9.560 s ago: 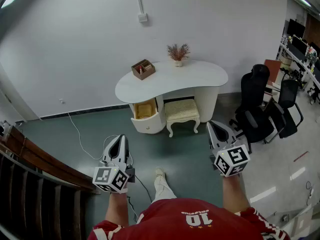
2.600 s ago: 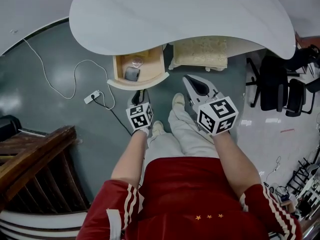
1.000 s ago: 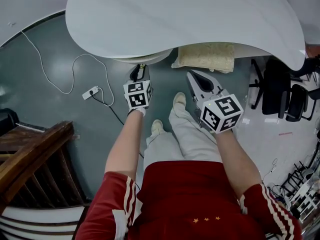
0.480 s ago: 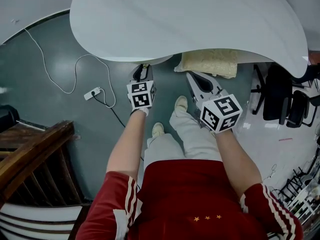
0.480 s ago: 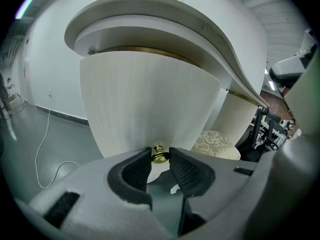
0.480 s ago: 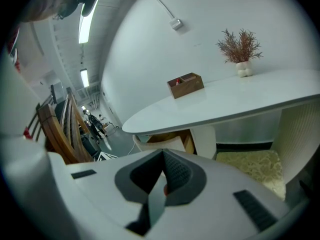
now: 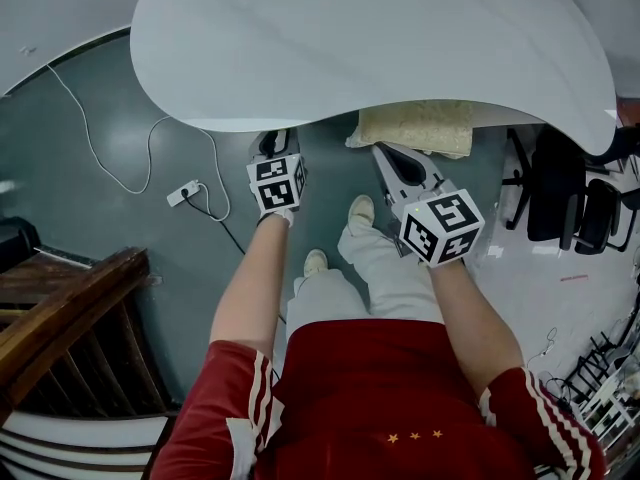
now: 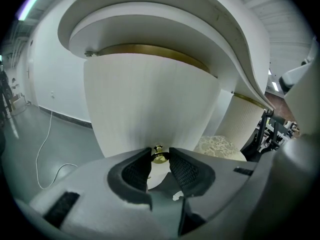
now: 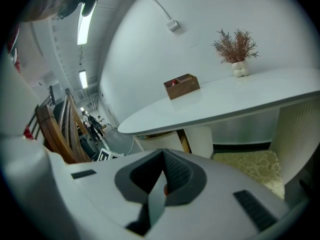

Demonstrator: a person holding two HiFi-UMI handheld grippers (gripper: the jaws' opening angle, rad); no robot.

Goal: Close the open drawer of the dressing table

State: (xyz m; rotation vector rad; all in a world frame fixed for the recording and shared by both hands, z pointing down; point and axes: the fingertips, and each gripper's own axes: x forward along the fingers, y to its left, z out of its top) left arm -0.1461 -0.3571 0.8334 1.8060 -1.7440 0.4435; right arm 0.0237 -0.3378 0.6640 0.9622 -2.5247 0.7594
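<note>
Your left tool is pinching the drawer's small brass knob; the right tool is clenched and empty. The drawer looks about home under the table. It's rigid, probably slides light, so hold the knob.

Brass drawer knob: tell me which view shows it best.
Left gripper view: the brass knob sits close up between the left tool's jaws. The head view hides it under the tabletop; the right gripper view shows no knob.
</note>
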